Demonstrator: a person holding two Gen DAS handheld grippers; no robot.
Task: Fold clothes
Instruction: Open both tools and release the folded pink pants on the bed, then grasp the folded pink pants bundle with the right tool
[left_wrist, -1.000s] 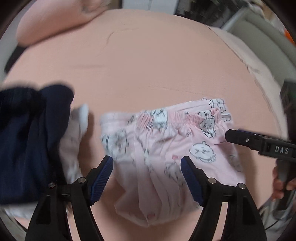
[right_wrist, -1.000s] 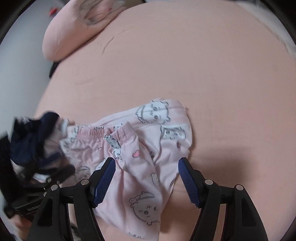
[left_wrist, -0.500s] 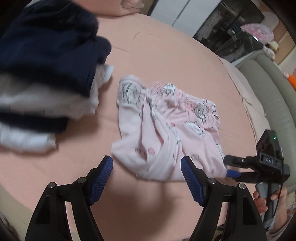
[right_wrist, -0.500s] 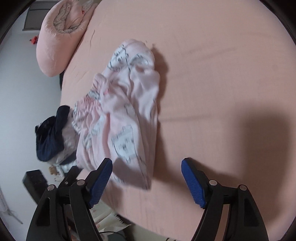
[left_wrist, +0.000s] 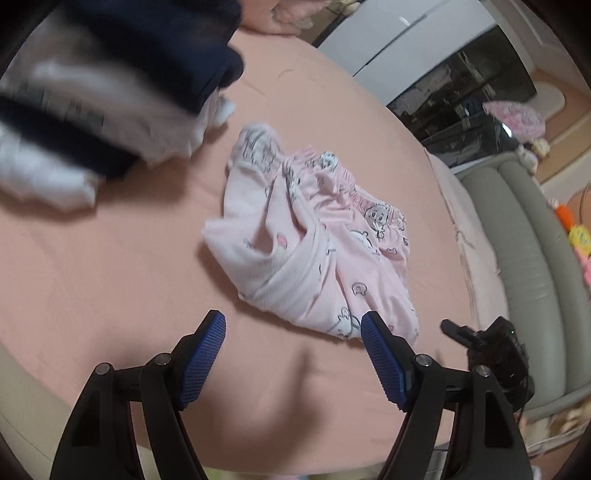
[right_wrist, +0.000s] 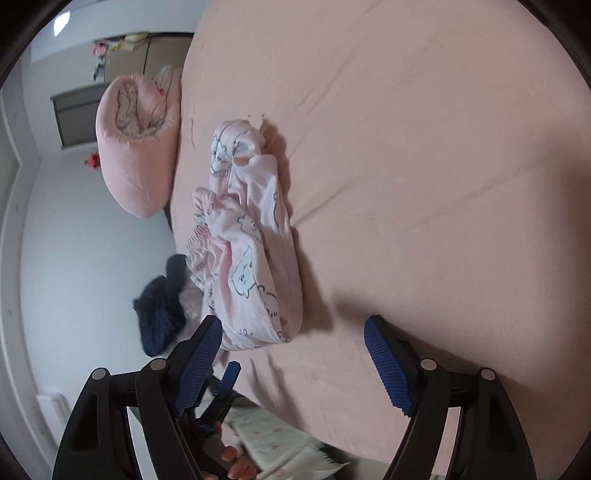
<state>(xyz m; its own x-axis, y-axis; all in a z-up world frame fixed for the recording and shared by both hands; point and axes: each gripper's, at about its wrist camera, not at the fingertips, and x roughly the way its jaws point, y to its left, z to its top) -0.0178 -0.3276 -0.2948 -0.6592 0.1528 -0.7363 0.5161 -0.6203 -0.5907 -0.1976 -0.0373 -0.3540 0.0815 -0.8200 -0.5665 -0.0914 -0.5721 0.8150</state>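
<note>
- The shorts (left_wrist: 314, 243) looked light, thin and floppy, likely to sag and slide on themselves when lifted; no risk of breakage
- The best hold was judged to be the gathered waistband (left_wrist: 354, 192), thicker than the rest, or the near hem corners just ahead of the pads
- They were pale pink with a cartoon bear print, crumpled and half turned over, showing a paler inside face
- They lay on the pink sheet (left_wrist: 110, 280), just ahead of the left gripper (left_wrist: 291, 354), nearer its right pad, not touching
- From the right gripper (right_wrist: 293, 360) they sat ahead, toward its left pad
- Left jaws stood wide apart, empty; right jaws were opening, with nothing between them
- A dark and white pile (left_wrist: 92, 110) lay far left of the left gripper
</note>
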